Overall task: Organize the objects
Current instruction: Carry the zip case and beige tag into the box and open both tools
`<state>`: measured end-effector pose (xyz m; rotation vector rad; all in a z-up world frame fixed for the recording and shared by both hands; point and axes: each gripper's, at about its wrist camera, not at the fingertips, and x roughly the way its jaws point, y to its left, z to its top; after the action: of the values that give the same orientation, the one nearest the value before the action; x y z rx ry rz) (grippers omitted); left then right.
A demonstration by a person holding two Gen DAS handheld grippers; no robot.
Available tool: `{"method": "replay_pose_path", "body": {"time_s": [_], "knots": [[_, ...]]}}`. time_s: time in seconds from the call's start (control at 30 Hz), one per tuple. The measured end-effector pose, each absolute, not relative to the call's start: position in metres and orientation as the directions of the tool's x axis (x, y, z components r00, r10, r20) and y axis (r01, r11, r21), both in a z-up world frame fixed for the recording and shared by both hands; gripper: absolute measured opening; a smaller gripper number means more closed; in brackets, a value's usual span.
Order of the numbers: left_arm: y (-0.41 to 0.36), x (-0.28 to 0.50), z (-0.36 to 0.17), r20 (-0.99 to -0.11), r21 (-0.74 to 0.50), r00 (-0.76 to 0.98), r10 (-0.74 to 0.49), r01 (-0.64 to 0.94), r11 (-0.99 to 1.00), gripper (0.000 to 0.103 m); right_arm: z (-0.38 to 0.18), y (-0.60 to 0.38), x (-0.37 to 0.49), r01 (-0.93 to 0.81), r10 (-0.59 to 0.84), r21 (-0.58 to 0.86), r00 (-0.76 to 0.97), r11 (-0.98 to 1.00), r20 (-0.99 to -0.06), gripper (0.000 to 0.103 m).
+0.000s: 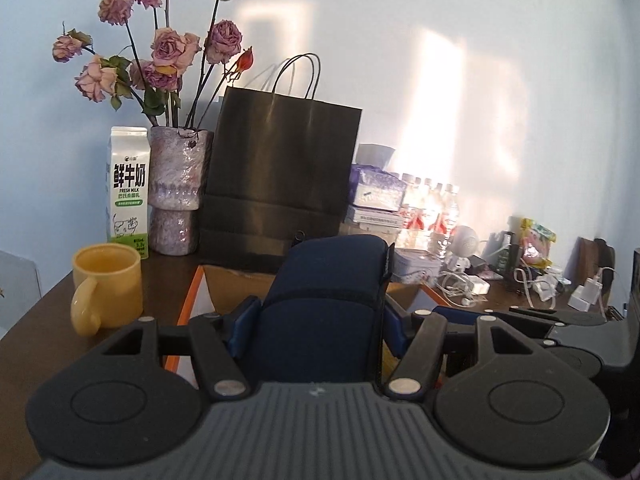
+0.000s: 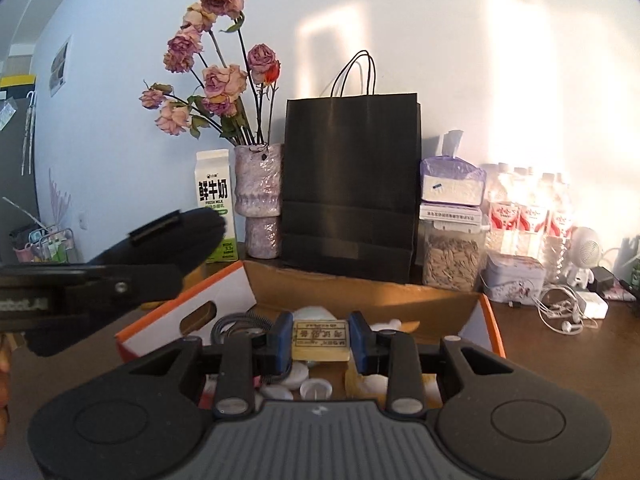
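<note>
Nearest my left camera, the left hand-held gripper (image 1: 316,328) is clamped on a dark navy zippered case (image 1: 326,300), its blue pads (image 1: 245,322) pressing the case's two sides; the case stands up between them and hides most of what lies ahead. Nearest my right camera, the right hand-held gripper (image 2: 320,342) is clamped on a small tan block with a printed label (image 2: 319,338), held between its blue pads (image 2: 362,340) above an open cardboard box with orange edges (image 2: 360,292). Below that gripper the box holds white round pieces (image 2: 316,390) and a grey coiled cable (image 2: 236,322). To the left of the right gripper, the other device's dark body (image 2: 120,276) crosses the view. Ahead of both grippers, against the wall, I see a black paper bag (image 2: 350,184), a textured vase of dried roses (image 2: 260,208) and a milk carton (image 2: 214,200). Ahead and left of the left gripper a yellow mug (image 1: 108,284) stands on the counter (image 1: 36,312). Ahead and right of the right gripper are a jar of seeds (image 2: 452,256), a tissue pack (image 2: 452,184), water bottles (image 2: 528,208), a tin (image 2: 514,276) and white earphones (image 2: 560,312).
</note>
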<state>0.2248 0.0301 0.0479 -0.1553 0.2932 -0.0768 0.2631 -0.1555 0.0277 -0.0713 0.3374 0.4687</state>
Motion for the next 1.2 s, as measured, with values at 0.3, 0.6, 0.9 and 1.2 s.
{"method": "replay_pose_path", "body": {"time_s": [0.3,0.6,0.9,1.2], "knots": [[0.043,0.285,0.027,-0.324,-0.161,0.943,-0.075,0.023,0.987,0.063,0.010,-0.142,0.310,-0.461,0.430,0.010,0.820,0.887,-0.379,0.029],[0.054,0.302,0.012,-0.359,-0.153,0.933,-0.024,-0.034,0.988,0.103,-0.006,-0.141,0.327,-0.458,0.418,0.013,0.800,0.889,-0.430,0.060],[0.055,0.283,0.024,-0.334,-0.130,0.942,0.024,-0.071,0.989,0.103,0.000,-0.146,0.315,-0.425,0.387,0.000,0.824,0.905,-0.415,0.103],[0.049,0.247,0.038,-0.340,-0.121,0.940,0.013,-0.058,0.991,0.103,0.009,-0.155,0.284,-0.417,0.375,-0.013,0.830,0.909,-0.412,0.103]]}}
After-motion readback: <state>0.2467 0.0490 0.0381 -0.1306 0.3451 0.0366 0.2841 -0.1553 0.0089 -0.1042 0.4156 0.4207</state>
